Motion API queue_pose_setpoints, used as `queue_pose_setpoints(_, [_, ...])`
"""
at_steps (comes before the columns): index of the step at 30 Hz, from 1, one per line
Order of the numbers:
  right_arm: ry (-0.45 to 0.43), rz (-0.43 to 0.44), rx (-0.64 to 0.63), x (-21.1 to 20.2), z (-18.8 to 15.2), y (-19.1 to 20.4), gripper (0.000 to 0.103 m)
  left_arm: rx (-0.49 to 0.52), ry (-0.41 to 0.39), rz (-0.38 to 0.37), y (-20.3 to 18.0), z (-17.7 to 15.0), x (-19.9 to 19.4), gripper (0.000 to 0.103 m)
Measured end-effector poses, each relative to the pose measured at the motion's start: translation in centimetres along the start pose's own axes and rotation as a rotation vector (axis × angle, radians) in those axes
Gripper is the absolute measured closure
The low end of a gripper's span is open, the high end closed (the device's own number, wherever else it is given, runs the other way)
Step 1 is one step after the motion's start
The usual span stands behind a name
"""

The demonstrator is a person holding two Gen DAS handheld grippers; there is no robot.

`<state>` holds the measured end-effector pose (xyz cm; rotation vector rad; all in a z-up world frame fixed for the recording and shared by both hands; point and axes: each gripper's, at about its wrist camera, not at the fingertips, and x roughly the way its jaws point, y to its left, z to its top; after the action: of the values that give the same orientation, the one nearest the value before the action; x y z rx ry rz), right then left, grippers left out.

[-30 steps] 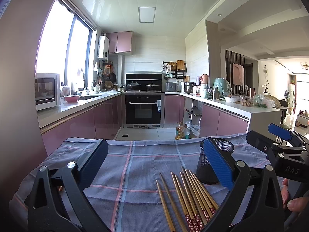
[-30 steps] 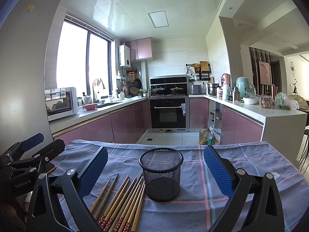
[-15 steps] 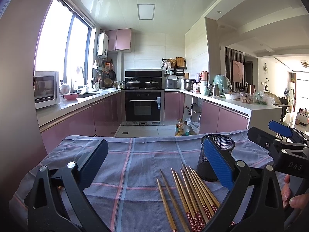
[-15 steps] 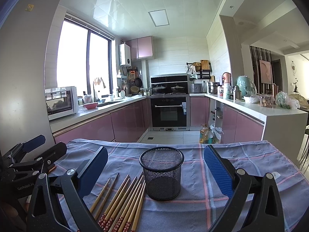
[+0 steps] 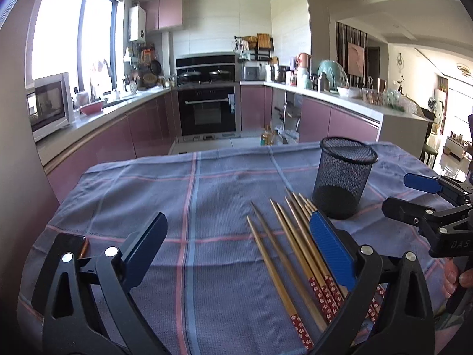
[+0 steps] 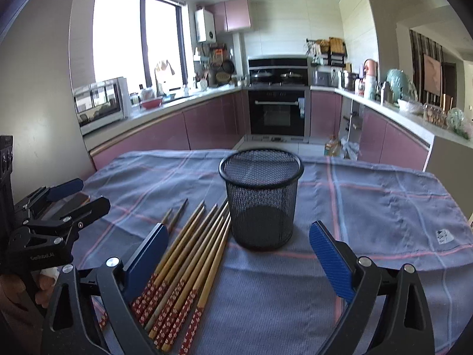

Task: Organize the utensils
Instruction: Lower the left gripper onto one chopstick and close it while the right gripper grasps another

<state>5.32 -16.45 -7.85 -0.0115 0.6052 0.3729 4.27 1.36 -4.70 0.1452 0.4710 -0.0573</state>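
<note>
Several bamboo chopsticks [image 5: 289,254] with red patterned ends lie side by side on the blue checked cloth [image 5: 189,207]; they also show in the right wrist view [image 6: 192,251]. A black mesh cup [image 5: 343,177] stands upright just beyond their tips, empty in the right wrist view [image 6: 261,201]. My left gripper [image 5: 239,242] is open and empty, above the cloth, its right finger over the chopsticks. My right gripper [image 6: 239,251] is open and empty, in front of the cup, its left finger over the chopsticks. Each gripper shows in the other's view, the right [image 5: 425,204] and the left [image 6: 59,207].
The cloth-covered table ends at a far edge [image 6: 266,152] facing the kitchen floor. A dark phone-like object [image 6: 74,202] lies on the cloth at the left. Pink cabinets and counters [image 5: 118,130] stand well beyond the table.
Both views have tilted down toward the table, so chopsticks and cup sit higher in frame. The grippers stay open.
</note>
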Motion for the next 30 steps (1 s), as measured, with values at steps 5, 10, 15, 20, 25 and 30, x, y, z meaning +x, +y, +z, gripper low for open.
queue_pose_setpoints(5, [0.132, 0.014, 0.023, 2.5, -1.0, 0.0, 0.032, 0.018, 0.108, -0.027, 0.6, -1.4, 3.5, 0.018])
queue_pose_setpoints(10, [0.208, 0.020, 0.018, 3.7, -1.0, 0.1, 0.041, 0.044, 0.230, -0.064, -0.3, -2.8, 6.7, 0.023])
queue_pose_setpoints(15, [0.255, 0.021, -0.011, 4.7, -1.2, 0.5, 0.049, 0.007, 0.357, -0.151, -1.9, -3.3, 7.7, 0.029])
queue_pose_setpoints(20, [0.277, 0.022, -0.013, 5.1, -1.1, 0.3, 0.054, -0.009, 0.387, -0.166, -1.9, -3.7, 8.6, 0.037])
queue_pose_setpoints(25, [0.291, 0.008, -0.029, 5.6, -1.0, 0.4, 0.058, -0.022, 0.403, -0.185, -1.4, -4.0, 8.9, 0.041])
queue_pose_setpoints(30, [0.304, -0.003, -0.057, 6.4, -0.5, 1.1, 0.059, -0.019, 0.415, -0.203, -1.6, -3.5, 9.6, 0.052])
